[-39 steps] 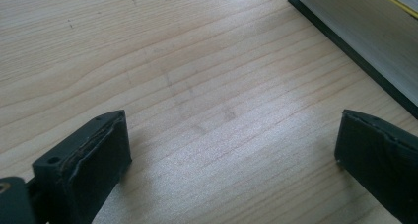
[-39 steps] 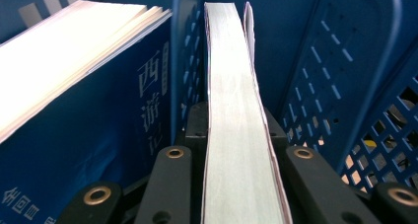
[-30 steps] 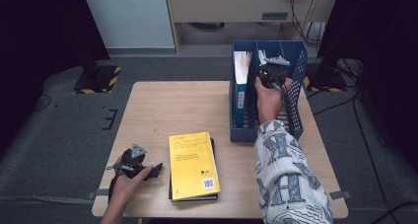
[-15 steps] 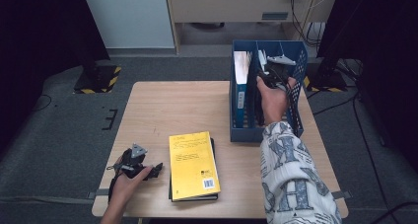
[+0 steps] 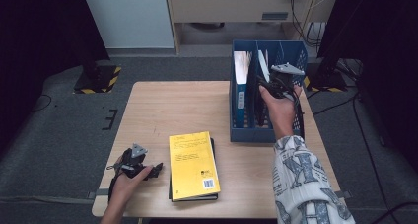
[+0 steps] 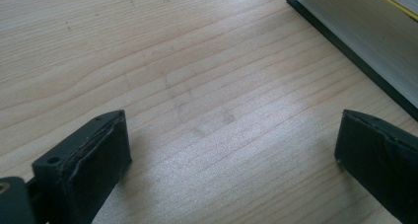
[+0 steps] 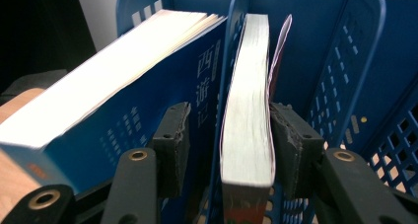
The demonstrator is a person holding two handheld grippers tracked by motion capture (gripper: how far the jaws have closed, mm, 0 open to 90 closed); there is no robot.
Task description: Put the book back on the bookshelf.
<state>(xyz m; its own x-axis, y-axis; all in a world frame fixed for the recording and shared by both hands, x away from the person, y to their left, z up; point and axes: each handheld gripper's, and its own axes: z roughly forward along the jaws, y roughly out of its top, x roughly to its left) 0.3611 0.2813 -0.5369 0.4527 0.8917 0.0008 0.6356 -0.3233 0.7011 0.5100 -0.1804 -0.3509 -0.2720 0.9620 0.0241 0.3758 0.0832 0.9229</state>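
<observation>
- Divider [image 7: 231, 61] of blue rack [image 5: 296, 54] sits w/ blue book [image 7: 123, 91] beside thin book [image 7: 246, 115].
- Thin book betw. right gripper [image 7: 226, 145] jaws, just opening, pads off.
- Left gripper [image 6: 226, 155] wide, empty, nr yellow book [image 5: 193, 165].

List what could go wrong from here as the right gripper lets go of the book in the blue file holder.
1. The right gripper has just been opening with the thin book between its jaws; one pad looks close to the pages, so pulling away could drag or tip the book.
2. A blue divider also stands between the jaws, and the left pad might catch on it.
3. The thin book's loose cover flares outward at the top and may bend against the holder.
</observation>
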